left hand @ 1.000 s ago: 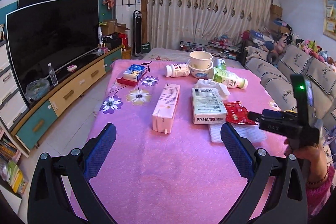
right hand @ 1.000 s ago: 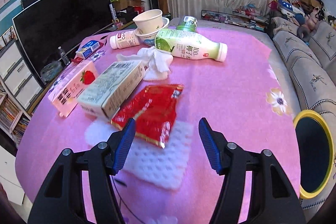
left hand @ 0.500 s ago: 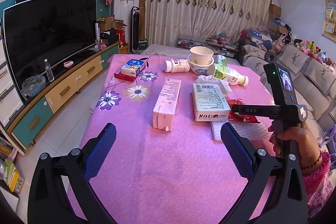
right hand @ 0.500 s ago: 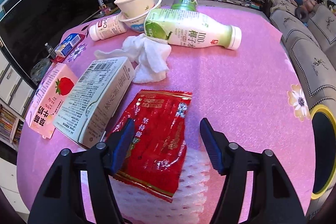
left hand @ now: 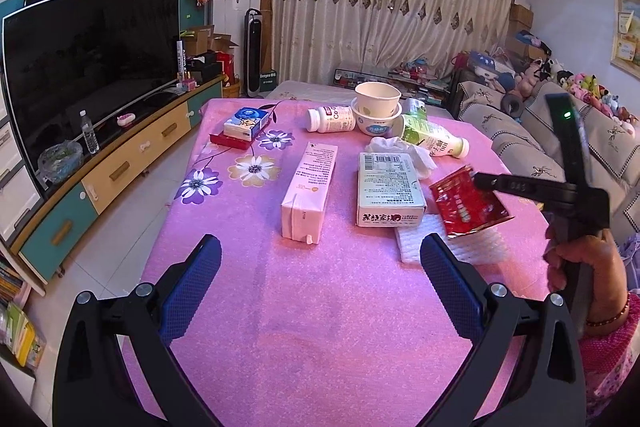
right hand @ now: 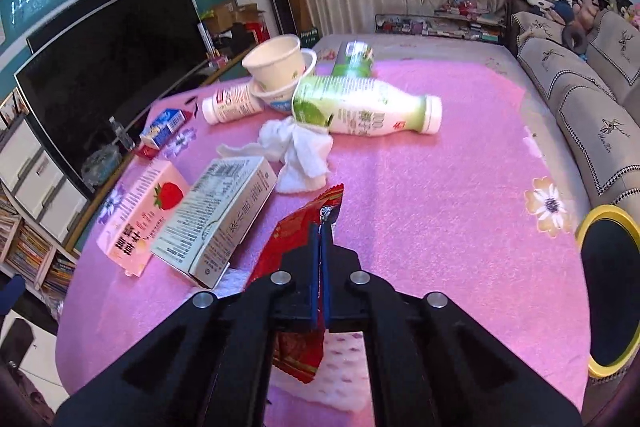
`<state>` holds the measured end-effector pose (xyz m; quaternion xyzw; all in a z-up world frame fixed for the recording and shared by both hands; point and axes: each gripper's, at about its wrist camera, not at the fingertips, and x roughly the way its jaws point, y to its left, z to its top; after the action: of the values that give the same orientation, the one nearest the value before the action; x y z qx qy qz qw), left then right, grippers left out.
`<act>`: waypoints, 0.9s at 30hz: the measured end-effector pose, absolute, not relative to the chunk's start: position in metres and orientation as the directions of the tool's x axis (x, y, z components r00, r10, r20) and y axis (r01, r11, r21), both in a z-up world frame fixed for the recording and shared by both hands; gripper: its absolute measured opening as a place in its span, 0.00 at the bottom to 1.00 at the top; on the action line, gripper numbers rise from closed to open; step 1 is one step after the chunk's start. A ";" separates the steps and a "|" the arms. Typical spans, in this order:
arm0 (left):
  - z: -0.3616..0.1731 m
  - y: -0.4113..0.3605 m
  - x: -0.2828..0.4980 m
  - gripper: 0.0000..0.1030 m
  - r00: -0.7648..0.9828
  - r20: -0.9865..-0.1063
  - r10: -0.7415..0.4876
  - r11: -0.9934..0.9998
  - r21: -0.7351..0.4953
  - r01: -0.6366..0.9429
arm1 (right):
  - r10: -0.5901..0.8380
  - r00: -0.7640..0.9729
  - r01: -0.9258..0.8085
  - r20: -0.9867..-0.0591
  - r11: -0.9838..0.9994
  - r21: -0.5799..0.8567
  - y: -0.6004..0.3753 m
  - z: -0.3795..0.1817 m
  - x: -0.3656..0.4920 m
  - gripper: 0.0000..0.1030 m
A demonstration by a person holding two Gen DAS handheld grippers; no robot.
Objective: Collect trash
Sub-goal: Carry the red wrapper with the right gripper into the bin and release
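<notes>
The near half of the pink table lies bare, giving wide room between the open left gripper and the cartons. Ahead, a pink carton and a pale box lie side by side with a narrow lane between them. Behind them a crumpled tissue, a green bottle on its side, stacked cups and a white bottle crowd the far middle. The table's right side is bare toward the yellow-rimmed bin.

The red snack wrapper, shiny and crumpled with white print, hangs tilted above the white foam sheet, just beside the grey-green carton, and is lifted clear of the pink surface.
</notes>
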<state>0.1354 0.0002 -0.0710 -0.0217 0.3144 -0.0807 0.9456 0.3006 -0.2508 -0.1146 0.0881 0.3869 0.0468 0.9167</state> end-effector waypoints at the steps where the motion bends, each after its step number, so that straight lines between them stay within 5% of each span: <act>1: -0.071 -0.002 0.135 0.95 0.788 -0.592 -0.168 0.986 -0.090 0.143 | 0.153 0.706 -0.016 -0.692 0.980 0.200 -0.254 -0.110 0.297 0.01; 14: -0.073 -0.036 0.139 0.95 0.772 -0.604 -0.198 0.978 -0.070 0.196 | -0.043 0.795 0.184 -0.605 0.968 0.173 -0.367 -0.073 0.232 0.01; 27: -0.080 -0.093 0.149 0.95 0.735 -0.634 -0.241 0.960 -0.043 0.278 | -0.293 0.655 0.477 -0.696 0.875 0.080 -0.504 -0.130 0.218 0.01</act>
<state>0.1491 -0.0927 -0.0804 0.0273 0.3366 -0.1392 0.9309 0.2177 -0.5040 -0.1297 0.1287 0.3560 -0.2138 0.9006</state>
